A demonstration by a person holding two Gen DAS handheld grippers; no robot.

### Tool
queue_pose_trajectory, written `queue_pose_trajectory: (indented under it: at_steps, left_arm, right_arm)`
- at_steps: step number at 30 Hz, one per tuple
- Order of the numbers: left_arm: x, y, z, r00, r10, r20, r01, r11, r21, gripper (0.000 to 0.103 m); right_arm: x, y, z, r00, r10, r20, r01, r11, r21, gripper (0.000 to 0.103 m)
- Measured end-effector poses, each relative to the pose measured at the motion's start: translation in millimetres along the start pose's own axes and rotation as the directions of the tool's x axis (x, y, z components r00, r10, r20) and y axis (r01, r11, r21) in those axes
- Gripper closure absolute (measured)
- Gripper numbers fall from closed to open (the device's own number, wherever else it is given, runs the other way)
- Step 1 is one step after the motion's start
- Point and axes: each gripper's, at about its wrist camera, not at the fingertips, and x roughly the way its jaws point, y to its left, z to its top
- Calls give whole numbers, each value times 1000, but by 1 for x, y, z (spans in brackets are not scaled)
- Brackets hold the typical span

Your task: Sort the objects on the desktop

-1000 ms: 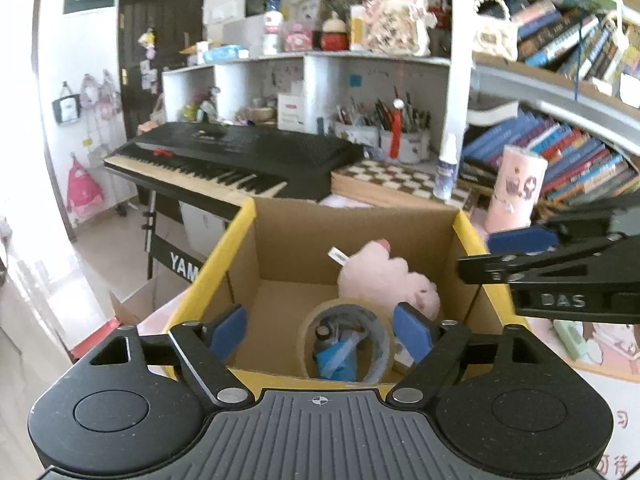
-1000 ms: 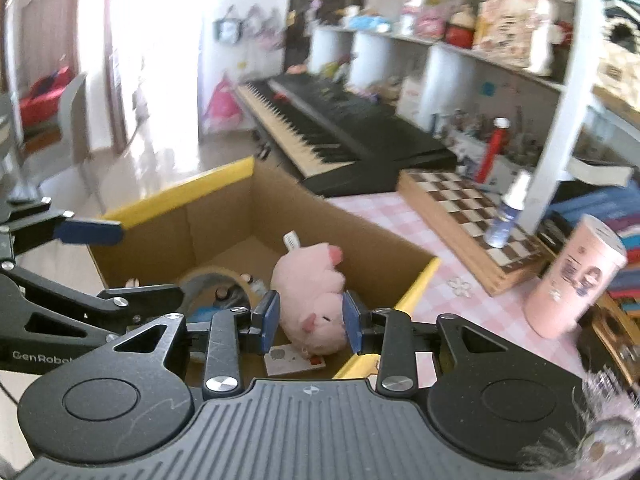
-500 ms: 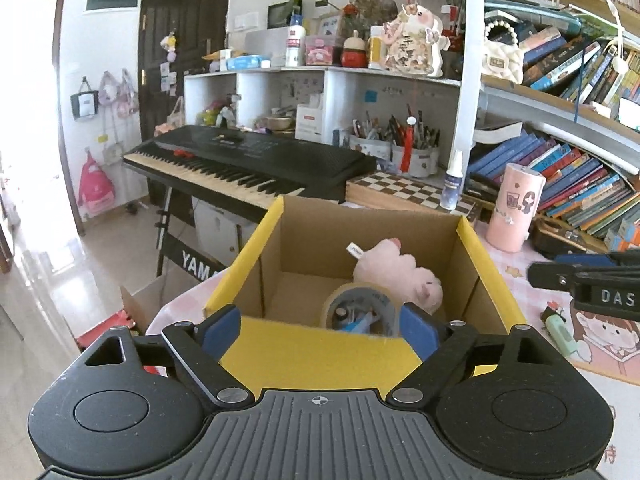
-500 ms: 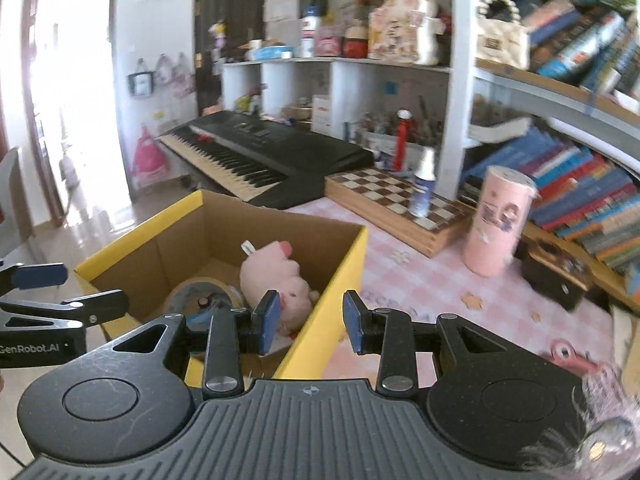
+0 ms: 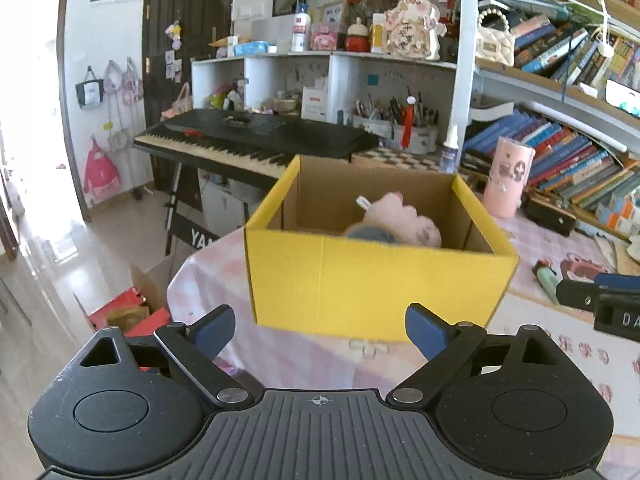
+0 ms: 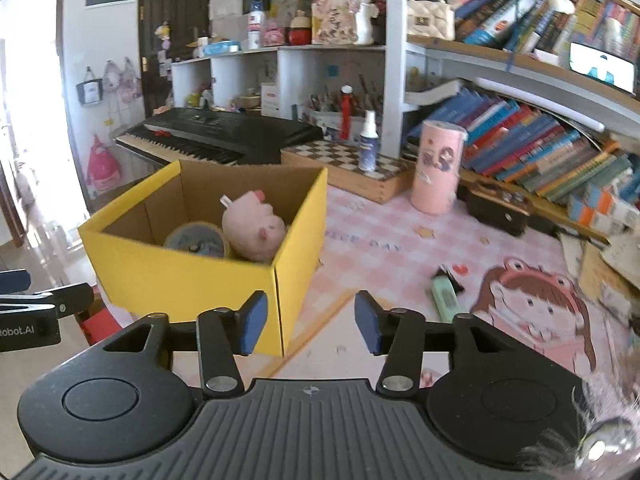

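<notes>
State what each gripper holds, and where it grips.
Nothing: left gripper and right gripper are both opening, with nothing between their fingers.

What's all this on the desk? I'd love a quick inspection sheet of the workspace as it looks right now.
Surface: pink checked tablecloth with a cartoon girl print.
Job's things: yellow cardboard box holding a pink plush toy and a tape roll; green highlighter lying loose on the cloth.
Clutter: pink canister, spray bottle, chessboard.
Grippers: left claw empty, jaws opening; right claw empty, jaws opening.
Cables: nothing seen.
Surroundings: keyboard piano, bookshelves, dark door.
</notes>
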Motion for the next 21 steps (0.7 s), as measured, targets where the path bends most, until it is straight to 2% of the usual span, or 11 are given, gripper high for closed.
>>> queue_pose_trajectory:
  at_steps: [6, 12, 16, 21]
  left_arm:
    - [-13, 5, -13, 1000, -13, -18, 14, 1000, 26, 9]
    - [-23, 10, -27, 999, -24, -34, 26, 999, 48, 8]
    - [-28, 6, -33, 997, -58, -49, 62, 995, 83, 8]
    - [-33, 2, -39, 993, -100, -58, 106, 987, 123, 8]
  right_arm:
    - [-17, 16, -25, 999, -6, -33, 6, 1000, -2, 46]
    - [-31, 28, -43, 999, -20, -50, 20, 1000, 5, 44]
    - [-38, 33, -51, 998, -39, -56, 39, 999, 4, 43]
    - [-45, 38, -60, 995, -66, -72, 67, 998, 13, 35]
